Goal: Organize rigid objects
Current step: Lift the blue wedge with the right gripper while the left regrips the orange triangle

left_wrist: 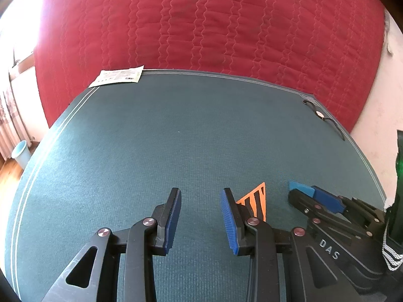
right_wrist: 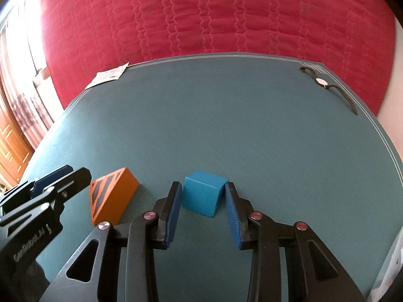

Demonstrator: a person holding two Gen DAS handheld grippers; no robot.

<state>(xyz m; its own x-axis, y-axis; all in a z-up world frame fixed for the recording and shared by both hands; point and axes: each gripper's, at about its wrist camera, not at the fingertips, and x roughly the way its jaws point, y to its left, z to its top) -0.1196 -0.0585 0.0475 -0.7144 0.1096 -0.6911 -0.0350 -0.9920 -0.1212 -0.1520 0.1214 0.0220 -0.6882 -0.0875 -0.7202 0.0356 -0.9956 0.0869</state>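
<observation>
A blue cube (right_wrist: 202, 192) sits on the teal mat (right_wrist: 201, 125) just ahead of my right gripper (right_wrist: 202, 188), whose fingers are open; its right fingertip touches the cube's corner. An orange triangular block (right_wrist: 113, 196) with black slots lies to the cube's left. In the left wrist view my left gripper (left_wrist: 201, 193) is open and empty over bare mat (left_wrist: 176, 138), with the orange block (left_wrist: 255, 201) partly hidden behind its right finger. The right gripper (left_wrist: 327, 206) and a bit of the blue cube (left_wrist: 301, 187) show at right.
A white paper packet (left_wrist: 118, 76) lies at the mat's far left corner. A black wristwatch (right_wrist: 325, 83) lies at the far right corner. A red quilted bedspread (right_wrist: 201, 12) rises behind the mat. A light blue bin (left_wrist: 21, 153) stands on the floor at left.
</observation>
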